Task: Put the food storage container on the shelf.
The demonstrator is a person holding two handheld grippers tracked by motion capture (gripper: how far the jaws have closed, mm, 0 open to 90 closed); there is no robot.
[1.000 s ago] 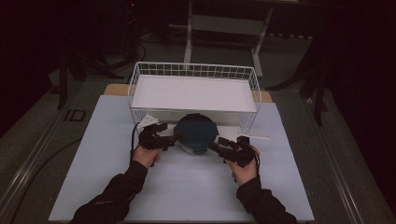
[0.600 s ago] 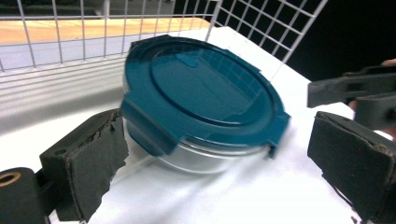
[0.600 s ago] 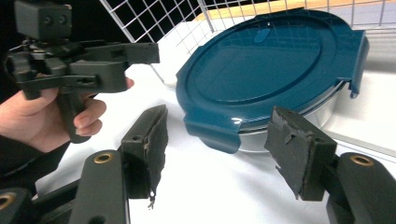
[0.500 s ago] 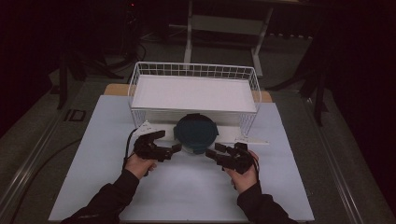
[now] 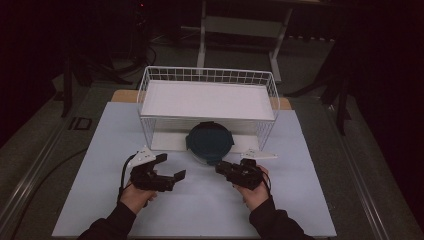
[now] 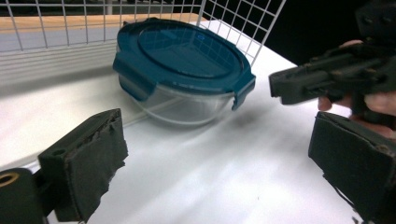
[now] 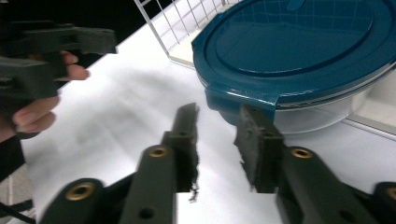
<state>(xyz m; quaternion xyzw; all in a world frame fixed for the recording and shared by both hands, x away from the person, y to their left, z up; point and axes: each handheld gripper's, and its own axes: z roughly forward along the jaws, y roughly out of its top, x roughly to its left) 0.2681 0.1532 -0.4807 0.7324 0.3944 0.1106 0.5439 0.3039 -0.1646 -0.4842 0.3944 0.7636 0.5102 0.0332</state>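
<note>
- A white wire basket (image 5: 207,100) stands at the back of the white table (image 5: 100,150).
- A round clear container (image 6: 187,100) with its teal lid (image 5: 210,141) on sits against the basket's front.
- The left gripper (image 5: 167,167) is spread wide, empty.
- The right gripper (image 7: 217,123), narrowly parted, holds nothing, just short of a lid tab.
</note>
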